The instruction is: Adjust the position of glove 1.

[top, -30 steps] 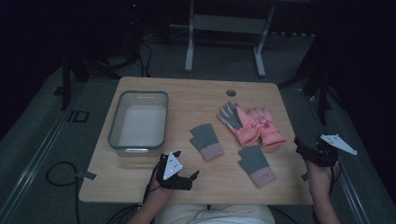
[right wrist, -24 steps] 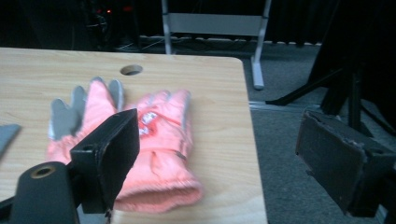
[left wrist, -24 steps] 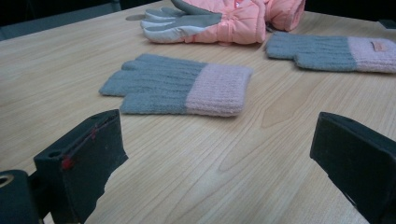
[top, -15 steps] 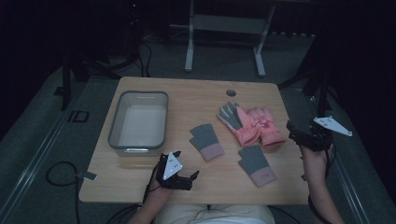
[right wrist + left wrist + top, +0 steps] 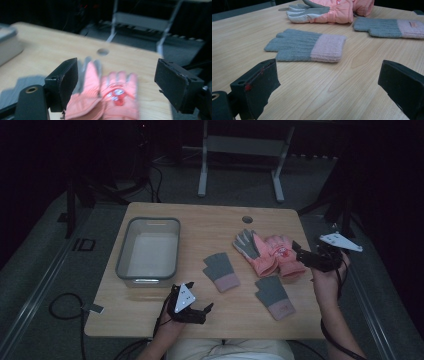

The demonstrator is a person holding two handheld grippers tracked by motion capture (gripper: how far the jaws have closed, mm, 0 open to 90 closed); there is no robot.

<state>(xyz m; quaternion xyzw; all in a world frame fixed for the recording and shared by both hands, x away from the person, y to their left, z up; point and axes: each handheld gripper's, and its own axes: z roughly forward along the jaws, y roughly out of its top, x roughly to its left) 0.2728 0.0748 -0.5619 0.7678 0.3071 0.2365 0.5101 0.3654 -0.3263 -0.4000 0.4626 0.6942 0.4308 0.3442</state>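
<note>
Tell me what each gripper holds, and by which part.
Nothing. The left gripper and right gripper are both open and empty; the right one hangs by the pink gloves.

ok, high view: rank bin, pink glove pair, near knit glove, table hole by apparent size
1. bin, clearly largest.
2. pink glove pair, taken together.
3. near knit glove; the other knit glove looks about the same, so I wouldn't rank those two apart.
4. table hole, smallest.
</note>
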